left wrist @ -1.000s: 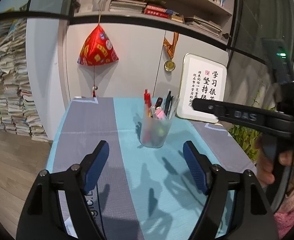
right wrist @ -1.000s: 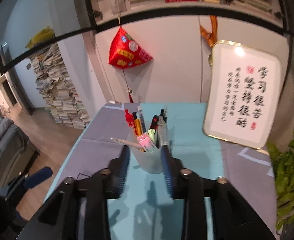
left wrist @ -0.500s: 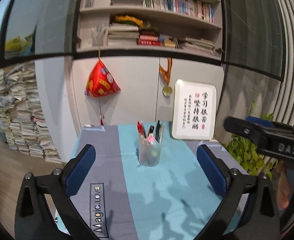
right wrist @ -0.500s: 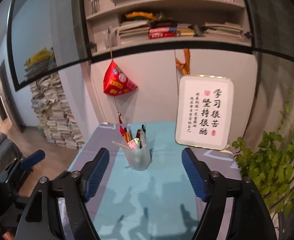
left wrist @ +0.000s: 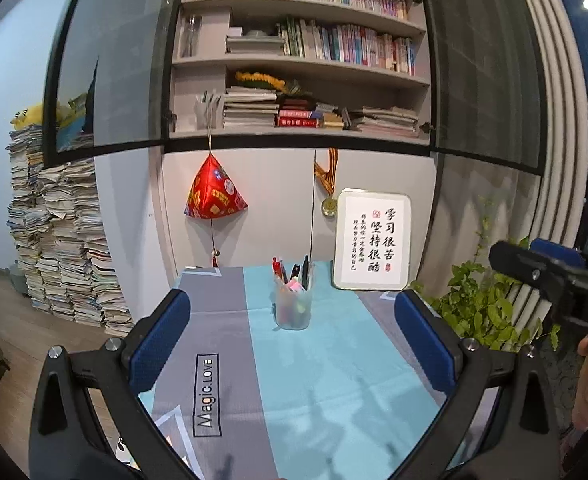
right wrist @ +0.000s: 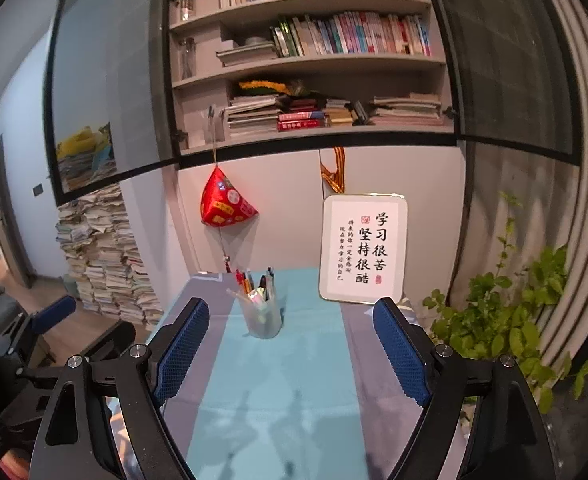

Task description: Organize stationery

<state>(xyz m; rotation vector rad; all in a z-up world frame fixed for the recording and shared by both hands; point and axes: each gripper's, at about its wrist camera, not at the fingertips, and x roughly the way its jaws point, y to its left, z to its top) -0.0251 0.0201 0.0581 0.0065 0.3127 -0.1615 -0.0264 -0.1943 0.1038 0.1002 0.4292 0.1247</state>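
A clear plastic pen cup (left wrist: 293,312) full of pens and markers stands upright on the teal and grey tablecloth (left wrist: 314,392), toward the far end of the table. It also shows in the right wrist view (right wrist: 263,318). My left gripper (left wrist: 292,340) is open and empty, held back from the cup above the near part of the table. My right gripper (right wrist: 290,350) is open and empty too, also well short of the cup. The right gripper's body shows at the right edge of the left wrist view (left wrist: 550,280).
A framed calligraphy sign (right wrist: 364,248) leans against the wall behind the cup. A red hanging ornament (left wrist: 214,196) and a medal (left wrist: 329,204) hang on the wall. A green plant (right wrist: 506,312) stands right of the table. Paper stacks (left wrist: 62,240) stand on the floor at left.
Both grippers have pulled back and up from the cup. The right gripper's jaws, close on either side of the cup a second ago, have opened wide. The cup stays on the table.
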